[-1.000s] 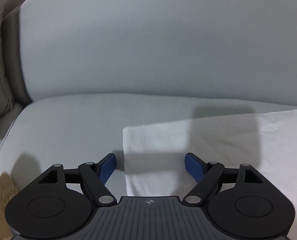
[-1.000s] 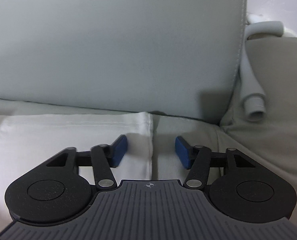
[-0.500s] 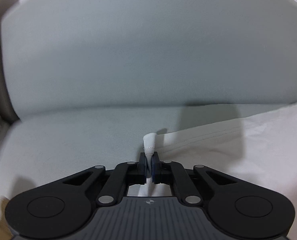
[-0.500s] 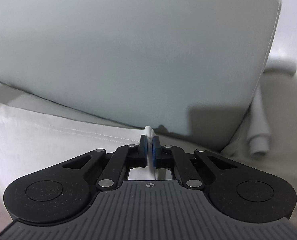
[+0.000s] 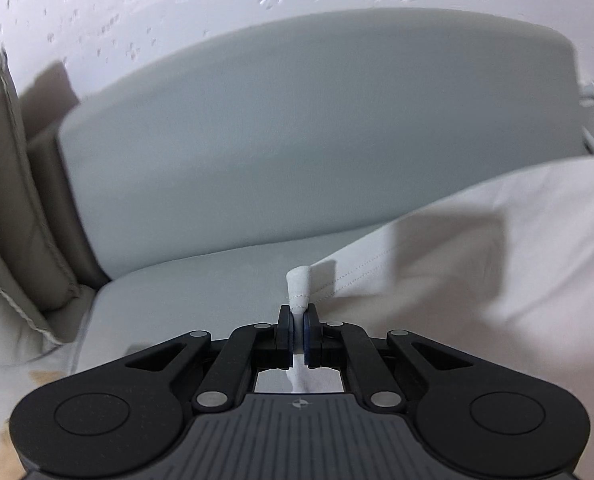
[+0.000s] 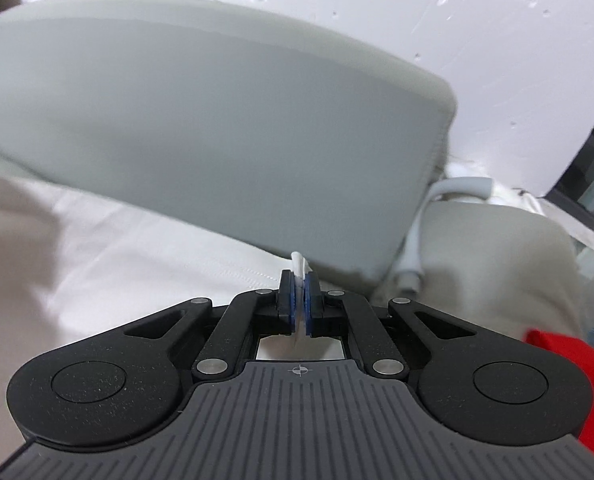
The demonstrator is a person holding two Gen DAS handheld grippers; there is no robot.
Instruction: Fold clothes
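A white garment (image 5: 477, 264) lies on a grey sofa seat and is lifted at two corners. My left gripper (image 5: 298, 320) is shut on its left hem corner, and a small tuft of cloth sticks up above the blue pads. The cloth slopes up to the right from there. In the right wrist view the same white garment (image 6: 117, 248) spreads to the left, and my right gripper (image 6: 298, 300) is shut on its right hem corner, with a thin fold pinched between the pads.
A grey back cushion (image 5: 317, 140) fills the view behind the garment, with a white wall above. A beige armrest (image 5: 13, 208) stands at the left. At the right are a beige cushion (image 6: 497, 264), a grey tube (image 6: 413, 248) and something red (image 6: 557, 352).
Both grippers went from open around the hem corners to shut on them. They then rose and pulled back, lifting the garment's far edge off the seat.
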